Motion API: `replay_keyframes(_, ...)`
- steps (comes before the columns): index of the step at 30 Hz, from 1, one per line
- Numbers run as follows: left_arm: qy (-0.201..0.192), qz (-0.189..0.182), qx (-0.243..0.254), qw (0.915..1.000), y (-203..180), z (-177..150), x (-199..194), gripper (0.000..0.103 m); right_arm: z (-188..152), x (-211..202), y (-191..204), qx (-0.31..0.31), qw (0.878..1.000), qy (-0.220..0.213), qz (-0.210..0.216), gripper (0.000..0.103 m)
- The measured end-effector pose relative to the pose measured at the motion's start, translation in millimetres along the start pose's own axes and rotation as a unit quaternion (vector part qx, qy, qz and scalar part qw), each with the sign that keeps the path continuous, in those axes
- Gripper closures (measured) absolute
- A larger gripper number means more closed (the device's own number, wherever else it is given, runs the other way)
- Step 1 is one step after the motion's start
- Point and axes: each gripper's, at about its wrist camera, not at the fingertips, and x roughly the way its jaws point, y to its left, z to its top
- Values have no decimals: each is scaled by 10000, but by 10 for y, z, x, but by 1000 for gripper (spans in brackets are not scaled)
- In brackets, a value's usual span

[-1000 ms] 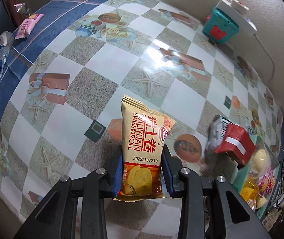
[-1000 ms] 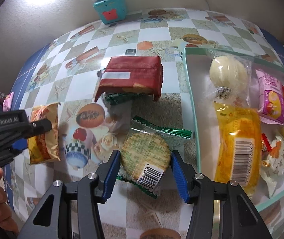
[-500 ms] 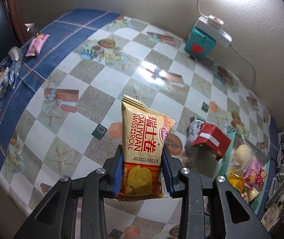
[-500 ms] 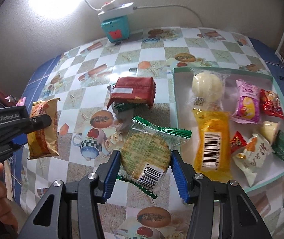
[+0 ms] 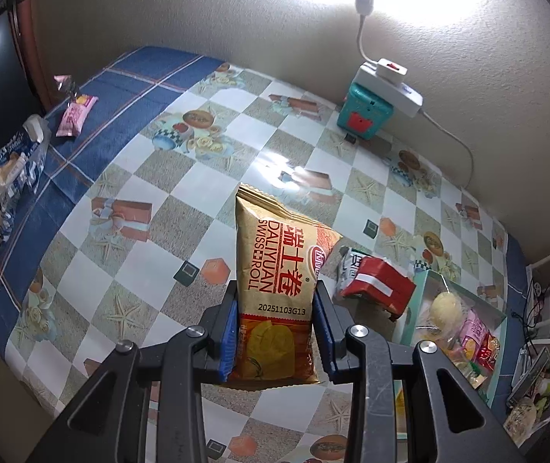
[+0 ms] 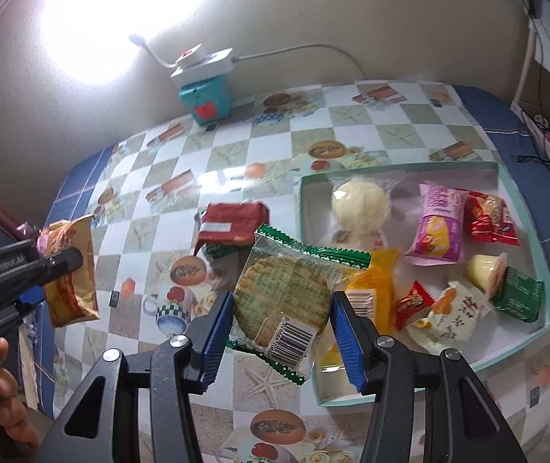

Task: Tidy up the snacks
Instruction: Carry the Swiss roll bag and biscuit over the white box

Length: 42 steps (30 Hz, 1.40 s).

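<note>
Gold Swiss-roll packet (image 5: 278, 289) upright, aloft at left; clear green-edged biscuit packet (image 6: 286, 297) tilted (barcode nearest), raised beside tray (image 6: 522, 208).

Both views are fisheye, each looking forward along a hand-held tool and down at the checkered worktop (image 5: 205, 177) from well above it. The left wrist view sits over the worktop's near-left part and faces the wall, taking in the blue border on its left and only a corner of the tray (image 5: 500, 351) at its lower right. The right wrist view hangs nearer the tray (image 6: 545, 281) — seen almost whole — and looks the same way toward the wall. Both share the teal box (image 5: 365, 117) (image 6: 205, 102) by the wall, the red packet (image 5: 377, 289) (image 6: 232, 222) and the middle squares; the right view also catches the left tool (image 6: 68, 260) at its left edge.
</note>
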Motion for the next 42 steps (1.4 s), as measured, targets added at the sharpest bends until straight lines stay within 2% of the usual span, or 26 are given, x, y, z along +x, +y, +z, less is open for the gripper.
replay_keyframes(14, -38, -419, 410, 9983, -464, -131, -136, 66, 146, -219, -742, 875, 9956, -247, -210, 49)
replay_keyframes(24, 25, -525, 860, 9949, -939, -332, -150, 66, 180, -344, -1317, 1546, 9870, -346, -260, 49)
replay_keyframes(33, 13, -501, 1323, 9899, -1327, -520, -172, 66, 145, -449, -1895, 2115, 9753, -403, -486, 49)
replay_keyframes(42, 160, -532, 1706, 9838, -1674, -713, -83, 66, 110, -439, -2224, 2404, 9682, -373, -579, 49)
